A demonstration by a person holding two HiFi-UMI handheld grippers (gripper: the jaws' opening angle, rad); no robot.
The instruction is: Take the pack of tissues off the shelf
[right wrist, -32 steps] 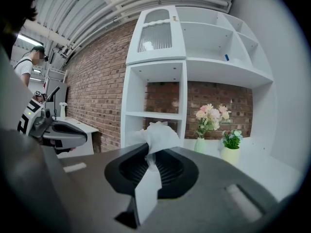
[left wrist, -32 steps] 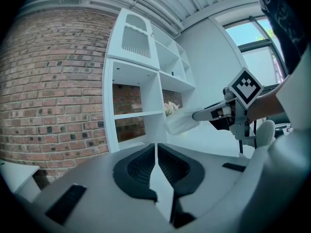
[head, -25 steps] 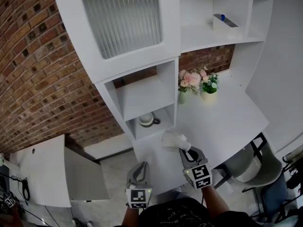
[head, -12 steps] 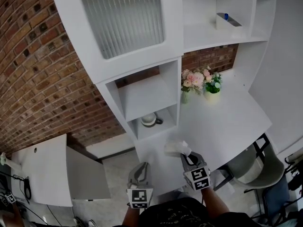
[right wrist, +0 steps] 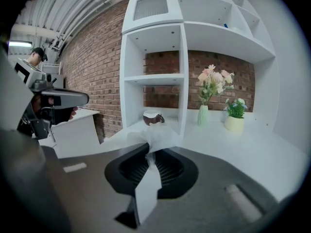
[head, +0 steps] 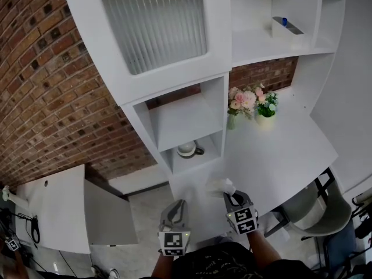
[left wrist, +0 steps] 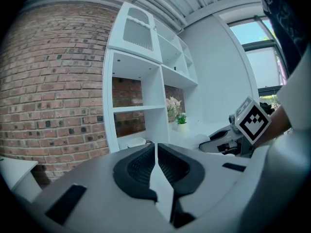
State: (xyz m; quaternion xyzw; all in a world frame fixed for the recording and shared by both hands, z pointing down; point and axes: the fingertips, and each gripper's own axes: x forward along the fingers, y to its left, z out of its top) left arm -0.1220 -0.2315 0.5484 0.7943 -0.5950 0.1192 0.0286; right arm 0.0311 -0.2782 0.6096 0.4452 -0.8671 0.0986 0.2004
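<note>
**Head view.** The right gripper is over the near edge of the white desk. The pack of tissues is at its tips, a soft white bundle. It is clear of the shelf unit and lies nearer than the low compartment that holds a cup. The pack sits just beyond the fingertips on their far-left side. Whether its underside touches the desk cannot be told from here. The left gripper hangs further left, off the desk edge and apart from the pack.

**Left gripper view.** The left gripper has its jaws pressed together with nothing between them. The pack of tissues shows to the right, at the nose of the right gripper.

**Right gripper view.** The right gripper is pinched nearly closed on a thin gathered edge of the pack of tissues. The bulk of the pack bunches up ahead of the pads and spreads wider left to right than front to back. Beyond it stand the cup, the flowers and a plant pot, all well apart from the pack.

**Judgement.** The pack is already off the shelf. The next move is likely a set-down, and it depends on the bare desk directly under and ahead of the right fingertips. The right hand is the one holding it. The grip is on wrapper only, so the bundle may sag or slip.
</note>
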